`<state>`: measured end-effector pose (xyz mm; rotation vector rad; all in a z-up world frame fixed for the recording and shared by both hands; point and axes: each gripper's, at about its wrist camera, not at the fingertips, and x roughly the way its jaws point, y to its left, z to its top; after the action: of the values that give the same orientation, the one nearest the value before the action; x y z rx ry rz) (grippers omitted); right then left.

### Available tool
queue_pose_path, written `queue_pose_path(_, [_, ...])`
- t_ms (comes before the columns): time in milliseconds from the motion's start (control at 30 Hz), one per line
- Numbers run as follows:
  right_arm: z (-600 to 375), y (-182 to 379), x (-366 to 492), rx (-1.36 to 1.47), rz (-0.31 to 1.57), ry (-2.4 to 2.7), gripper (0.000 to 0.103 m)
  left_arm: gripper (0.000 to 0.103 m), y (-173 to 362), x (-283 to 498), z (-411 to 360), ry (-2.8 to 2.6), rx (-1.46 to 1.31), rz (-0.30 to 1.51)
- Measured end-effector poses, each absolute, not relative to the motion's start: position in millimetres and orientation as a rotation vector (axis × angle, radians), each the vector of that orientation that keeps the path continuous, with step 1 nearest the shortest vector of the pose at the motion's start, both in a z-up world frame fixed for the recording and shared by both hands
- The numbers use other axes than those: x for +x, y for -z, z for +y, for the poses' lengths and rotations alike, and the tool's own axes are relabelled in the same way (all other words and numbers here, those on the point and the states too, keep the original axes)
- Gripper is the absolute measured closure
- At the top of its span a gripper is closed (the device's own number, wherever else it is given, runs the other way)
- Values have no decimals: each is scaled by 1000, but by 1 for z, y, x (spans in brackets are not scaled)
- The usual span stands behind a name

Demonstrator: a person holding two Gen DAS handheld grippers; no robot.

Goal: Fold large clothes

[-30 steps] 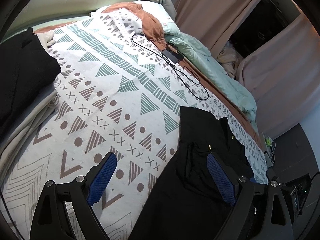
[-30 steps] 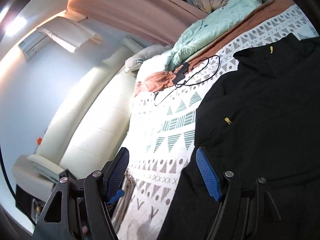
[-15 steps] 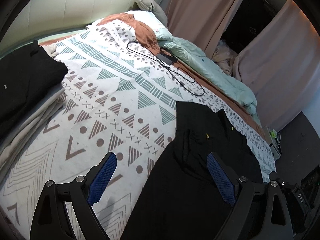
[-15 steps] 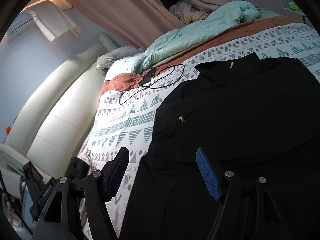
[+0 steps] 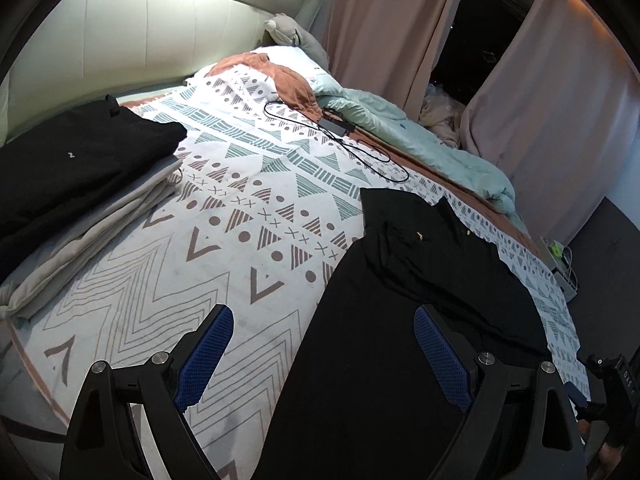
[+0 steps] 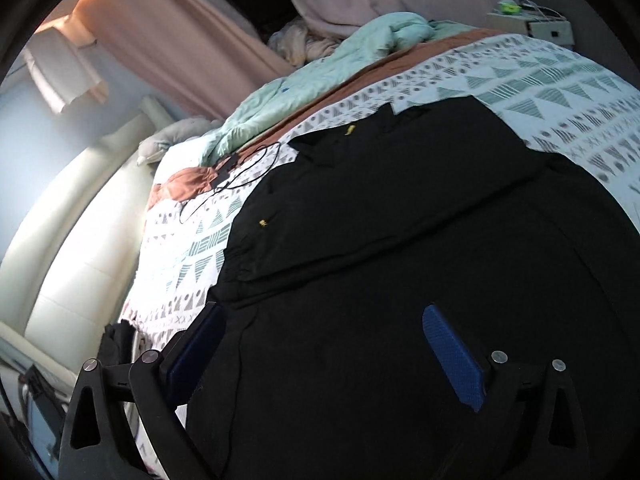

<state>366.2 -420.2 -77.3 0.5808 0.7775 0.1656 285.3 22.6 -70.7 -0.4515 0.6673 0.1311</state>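
A large black garment (image 5: 404,312) with small yellow marks lies spread on the patterned bed cover (image 5: 240,216). It fills most of the right wrist view (image 6: 400,264). My left gripper (image 5: 322,336) is open and empty, held above the garment's left edge. My right gripper (image 6: 324,340) is open and empty, held above the garment's lower part. The lower end of the garment is hidden below both views.
A stack of folded clothes, black (image 5: 76,168) on top of grey (image 5: 92,224), lies at the bed's left. A black charger with its cable (image 5: 340,132), an orange cloth (image 5: 280,80) and a mint duvet (image 5: 420,136) lie at the far side. Curtains (image 5: 392,28) hang behind.
Both grippers have drawn back and swung, so the bed shows from farther off. The right view now looks down on the garment. Both stay open and the garment lies unmoved.
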Motion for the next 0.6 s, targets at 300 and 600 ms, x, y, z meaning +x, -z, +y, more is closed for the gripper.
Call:
queue_pose_path(300, [-453,89,279,642,724,-124,4,11,69,207,11,-114,-503,586])
queue_pose_path(600, [-487,106,189,736,694,-107,4,11,79,150,10,2,-622,589])
